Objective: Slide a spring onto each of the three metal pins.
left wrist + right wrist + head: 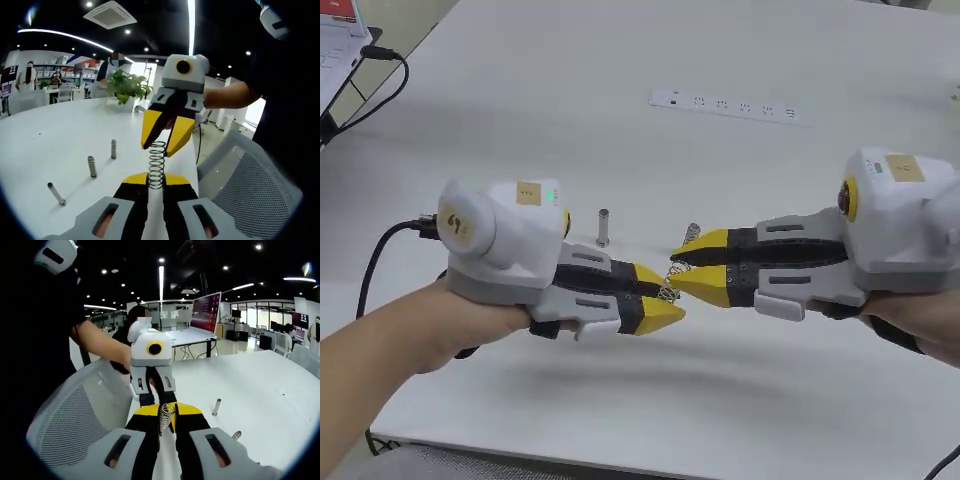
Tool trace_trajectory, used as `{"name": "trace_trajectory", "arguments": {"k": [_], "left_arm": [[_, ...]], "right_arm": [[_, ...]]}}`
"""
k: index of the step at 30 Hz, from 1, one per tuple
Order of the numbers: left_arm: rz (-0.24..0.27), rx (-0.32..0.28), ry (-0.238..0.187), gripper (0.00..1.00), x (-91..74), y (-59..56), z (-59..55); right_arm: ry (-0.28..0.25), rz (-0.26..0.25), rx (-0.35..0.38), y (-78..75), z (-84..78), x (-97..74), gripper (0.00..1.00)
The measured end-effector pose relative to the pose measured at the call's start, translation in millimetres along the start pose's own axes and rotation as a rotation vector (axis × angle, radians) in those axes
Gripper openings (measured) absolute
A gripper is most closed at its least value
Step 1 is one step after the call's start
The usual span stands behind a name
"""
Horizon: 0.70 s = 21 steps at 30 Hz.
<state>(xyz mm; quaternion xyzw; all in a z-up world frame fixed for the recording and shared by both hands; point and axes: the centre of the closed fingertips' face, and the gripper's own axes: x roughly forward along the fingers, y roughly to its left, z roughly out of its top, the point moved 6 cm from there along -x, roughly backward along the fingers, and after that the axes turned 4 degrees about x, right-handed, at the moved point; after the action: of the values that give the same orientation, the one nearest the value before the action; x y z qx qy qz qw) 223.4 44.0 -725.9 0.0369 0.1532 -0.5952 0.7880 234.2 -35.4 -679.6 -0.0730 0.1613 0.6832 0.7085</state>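
Your left gripper (665, 298) has its jaws clamped on one end of the spring (156, 165), which is held in the air above the surface (570, 100), not yet on a pin. The spring's long axis runs nearly level from your left jaws across to your right ones. Just beyond the left jaws, on the far side from you, the bare pin (603, 228) stands upright, so the spring lies crosswise to it and would need turning on end before it can drop over the tip. Your left gripper is the nearer one to that pin. Further right, the second pin (692, 234) appears to wear its coil already, and the left gripper view shows a third pin (113, 149) that looks covered too. Your right gripper (675, 272) has its jaws set around the spring's other end; I cannot tell whether they press on it. Around the bare pin the surface gives open room, with the power strip (725, 104) well apart and the near edge under your wrists.
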Motion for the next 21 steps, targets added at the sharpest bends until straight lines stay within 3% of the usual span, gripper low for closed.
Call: {"name": "trace_trajectory", "arguments": {"k": [8,21], "left_arm": [[0.005,0.025,0.005,0.02,2.7,0.5,1.5],[0.002,0.022,0.011,0.02,1.7,-1.5,3.8]], "right_arm": [[0.005,-0.009,-0.054,3.6,1.7,2.2,0.08],[-0.029,-0.023,0.017,-0.5,2.4,1.7,0.08]]}}
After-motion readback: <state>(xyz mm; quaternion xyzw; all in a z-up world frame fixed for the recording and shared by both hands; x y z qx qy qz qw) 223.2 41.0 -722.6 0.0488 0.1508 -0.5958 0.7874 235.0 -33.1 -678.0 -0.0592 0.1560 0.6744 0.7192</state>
